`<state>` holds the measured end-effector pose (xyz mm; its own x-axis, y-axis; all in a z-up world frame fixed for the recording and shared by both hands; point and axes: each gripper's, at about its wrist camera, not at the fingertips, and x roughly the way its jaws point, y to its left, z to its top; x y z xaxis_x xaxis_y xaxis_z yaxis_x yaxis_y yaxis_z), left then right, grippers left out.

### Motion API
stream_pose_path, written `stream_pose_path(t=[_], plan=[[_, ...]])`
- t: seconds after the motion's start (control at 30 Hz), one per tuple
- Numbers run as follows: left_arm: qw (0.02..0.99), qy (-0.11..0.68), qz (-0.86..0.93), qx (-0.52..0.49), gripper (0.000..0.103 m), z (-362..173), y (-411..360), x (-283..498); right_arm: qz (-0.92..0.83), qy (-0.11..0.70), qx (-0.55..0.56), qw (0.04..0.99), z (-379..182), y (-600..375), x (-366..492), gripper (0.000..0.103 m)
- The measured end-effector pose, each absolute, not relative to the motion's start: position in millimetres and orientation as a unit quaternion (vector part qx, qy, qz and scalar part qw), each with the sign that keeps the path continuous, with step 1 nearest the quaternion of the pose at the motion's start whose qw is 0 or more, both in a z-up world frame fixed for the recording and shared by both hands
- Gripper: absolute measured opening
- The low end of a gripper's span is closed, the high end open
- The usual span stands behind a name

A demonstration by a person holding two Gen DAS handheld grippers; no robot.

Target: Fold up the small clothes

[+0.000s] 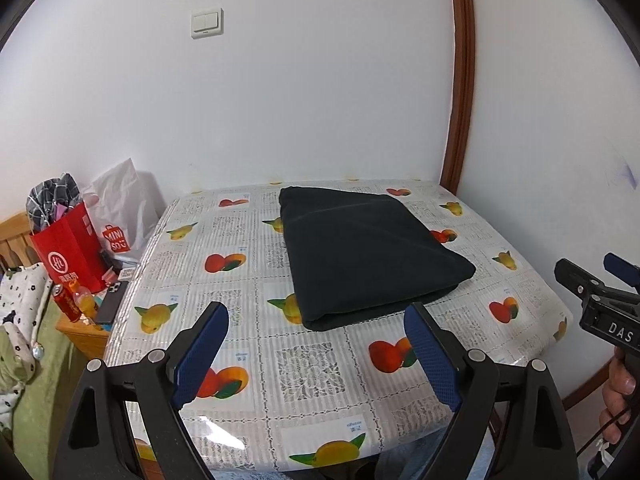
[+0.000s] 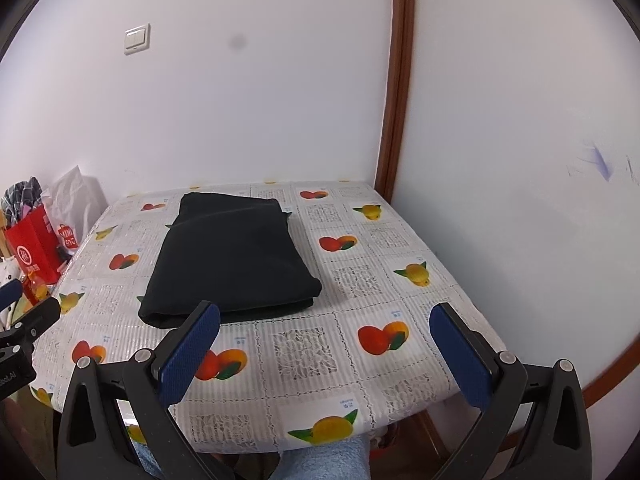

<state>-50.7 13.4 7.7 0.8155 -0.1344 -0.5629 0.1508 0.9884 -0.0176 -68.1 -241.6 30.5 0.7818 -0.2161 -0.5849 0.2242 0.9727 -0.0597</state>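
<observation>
lying folded on the table (image 1: 248, 364), black garment (image 1: 360, 252); jaws spread.

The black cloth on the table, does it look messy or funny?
Not really. The black cloth lies folded flat on the table, layers stacked fairly evenly, though it sits slightly slanted to the table's edges. Both grippers, left and right, are open and empty, clear of it. Nothing looks spilled or damaged.

Folded dark garment (image 1: 368, 256): soft, matt cloth. Tablecloth (image 1: 316, 376): glossy, smooth plastic film printed with fruit. Gripper pads (image 2: 460, 360): blue, finely textured. Door frame (image 1: 462, 80): polished wood. Red bag (image 1: 68, 252): smooth paper.
</observation>
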Motion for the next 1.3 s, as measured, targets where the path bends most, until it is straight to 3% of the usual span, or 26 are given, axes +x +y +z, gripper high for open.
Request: stream_pose_path(t=[1.3], plan=[[0.950, 0.305, -0.071, 0.003, 0.089, 1.3, 11.1, -49.7, -0.116, 0.317, 0.012, 0.941, 24.2, -239.0, -73.3, 0.103]])
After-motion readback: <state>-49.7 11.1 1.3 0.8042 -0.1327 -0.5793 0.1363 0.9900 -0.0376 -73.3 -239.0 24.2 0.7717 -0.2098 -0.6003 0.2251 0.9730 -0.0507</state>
